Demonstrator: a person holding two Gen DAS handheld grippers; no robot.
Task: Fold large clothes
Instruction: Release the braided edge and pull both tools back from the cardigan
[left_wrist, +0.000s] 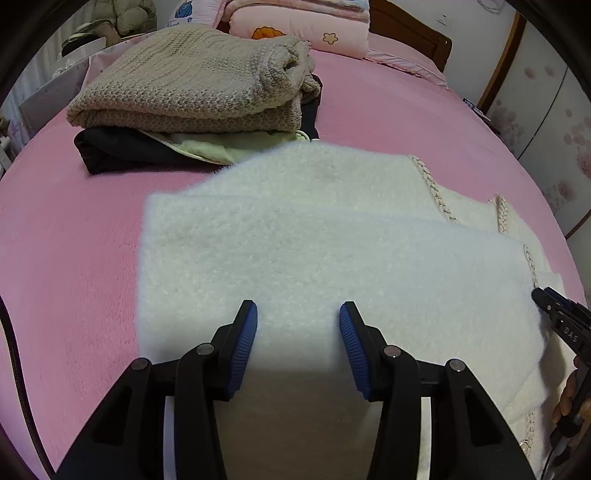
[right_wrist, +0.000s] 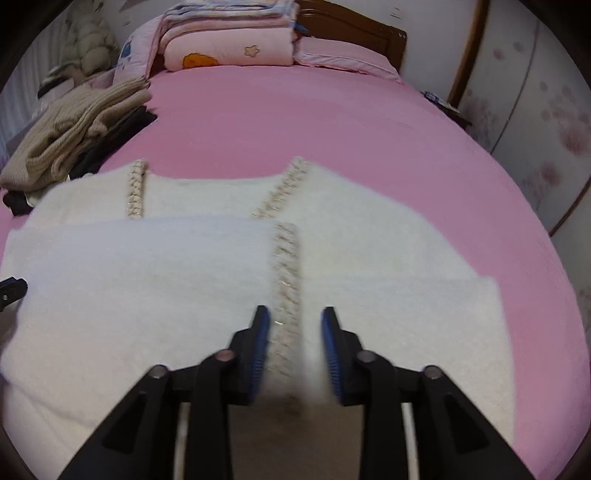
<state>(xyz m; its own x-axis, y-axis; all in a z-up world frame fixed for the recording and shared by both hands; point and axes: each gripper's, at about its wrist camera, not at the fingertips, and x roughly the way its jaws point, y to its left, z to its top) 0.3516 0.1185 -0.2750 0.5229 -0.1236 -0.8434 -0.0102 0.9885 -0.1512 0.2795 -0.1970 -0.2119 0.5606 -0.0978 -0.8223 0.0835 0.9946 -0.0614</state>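
A fluffy white cardigan (left_wrist: 314, 236) with braided trim lies spread on the pink bed (left_wrist: 66, 236); a sleeve or side panel is folded across its front. My left gripper (left_wrist: 298, 314) is open and empty just above the cardigan's near left part. The cardigan also fills the right wrist view (right_wrist: 177, 280). My right gripper (right_wrist: 295, 314) is open and empty above the braided front edge (right_wrist: 286, 266). The right gripper shows at the right edge of the left wrist view (left_wrist: 554, 306).
A stack of folded clothes topped by a beige knit sweater (left_wrist: 195, 85) sits at the bed's far left, also in the right wrist view (right_wrist: 70, 125). Folded pink quilts (right_wrist: 229, 40) lie at the wooden headboard (right_wrist: 354, 33). A wardrobe (right_wrist: 535, 110) stands on the right.
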